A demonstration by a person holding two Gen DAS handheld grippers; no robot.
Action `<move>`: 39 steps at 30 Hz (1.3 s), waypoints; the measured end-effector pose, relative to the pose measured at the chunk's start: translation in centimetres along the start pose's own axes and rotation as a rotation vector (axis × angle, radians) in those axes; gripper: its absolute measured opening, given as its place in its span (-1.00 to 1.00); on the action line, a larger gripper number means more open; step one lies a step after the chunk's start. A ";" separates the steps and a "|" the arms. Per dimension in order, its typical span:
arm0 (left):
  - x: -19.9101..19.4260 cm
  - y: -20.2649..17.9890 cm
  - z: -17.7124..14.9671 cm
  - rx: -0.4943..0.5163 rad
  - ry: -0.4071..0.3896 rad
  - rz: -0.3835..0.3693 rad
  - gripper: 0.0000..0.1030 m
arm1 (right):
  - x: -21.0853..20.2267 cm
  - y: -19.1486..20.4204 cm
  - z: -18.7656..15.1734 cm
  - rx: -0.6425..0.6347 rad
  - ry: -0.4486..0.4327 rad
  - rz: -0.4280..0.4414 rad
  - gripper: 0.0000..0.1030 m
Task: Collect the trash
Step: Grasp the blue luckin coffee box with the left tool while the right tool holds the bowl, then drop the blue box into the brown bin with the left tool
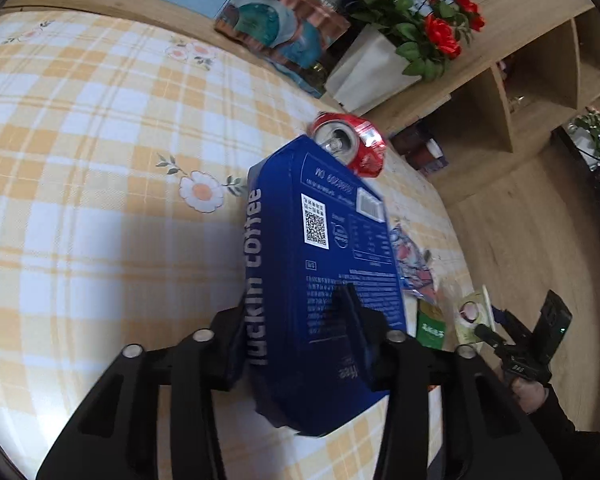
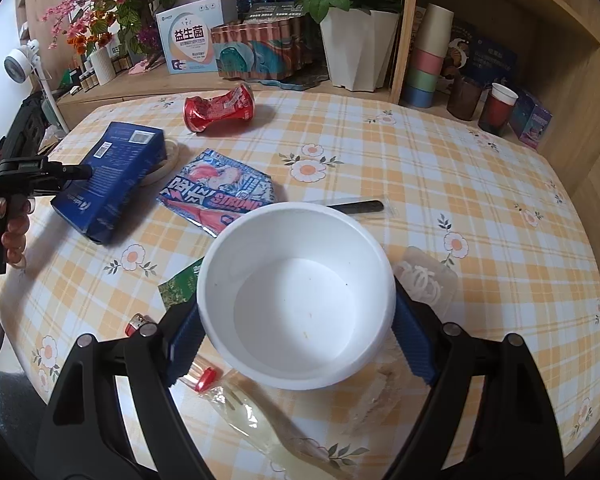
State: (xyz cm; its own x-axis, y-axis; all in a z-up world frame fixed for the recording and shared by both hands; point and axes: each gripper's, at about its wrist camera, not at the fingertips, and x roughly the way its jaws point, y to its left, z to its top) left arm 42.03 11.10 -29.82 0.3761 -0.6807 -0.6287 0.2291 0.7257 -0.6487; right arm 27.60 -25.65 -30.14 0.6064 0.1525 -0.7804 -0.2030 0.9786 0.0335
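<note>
Left gripper (image 1: 300, 344) fingers pinch the blue box (image 1: 320, 264) (tilted off the tabletop (image 2: 420, 160)) — right gripper (image 2: 296, 344) fingers clasp the white bowl (image 2: 296, 292).

The far right half of the table (image 2: 440, 152) lies bare, so a gripper could cross there freely. The left side is crowded: a blue coffee box (image 2: 112, 180), a crushed red can (image 2: 220, 108) and a printed wrapper (image 2: 220, 192) sit close together. The near edge holds a lighter (image 2: 138, 323), a plastic fork (image 2: 284, 432) and what looks like 1 clear packet (image 2: 426, 280). Shelves (image 2: 500, 40) wall the far edge.
</note>
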 end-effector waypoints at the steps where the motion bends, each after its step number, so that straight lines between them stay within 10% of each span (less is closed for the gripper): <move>1: -0.4 -0.2 -0.1 -0.008 -0.010 -0.014 -0.44 | 0.0 0.2 -0.1 0.002 0.001 0.004 0.59; 7: -4.1 -4.2 -1.0 0.035 -0.084 -0.023 -0.76 | -1.4 1.1 -0.1 0.005 -0.025 0.025 0.59; 26: -10.1 -15.3 -8.2 0.239 -0.146 0.235 -0.80 | -8.6 3.6 -2.6 0.028 -0.110 0.049 0.59; 39: -13.5 -20.5 -12.2 0.288 -0.169 0.222 -0.80 | -12.9 4.8 -4.8 0.057 -0.144 0.058 0.59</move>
State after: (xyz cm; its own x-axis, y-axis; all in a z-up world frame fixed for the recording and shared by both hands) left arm 21.29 4.24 -13.27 0.5819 -0.4958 -0.6447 0.3593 0.8679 -0.3432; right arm 15.08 -23.56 -22.94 0.7000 0.2228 -0.6785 -0.1988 0.9733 0.1145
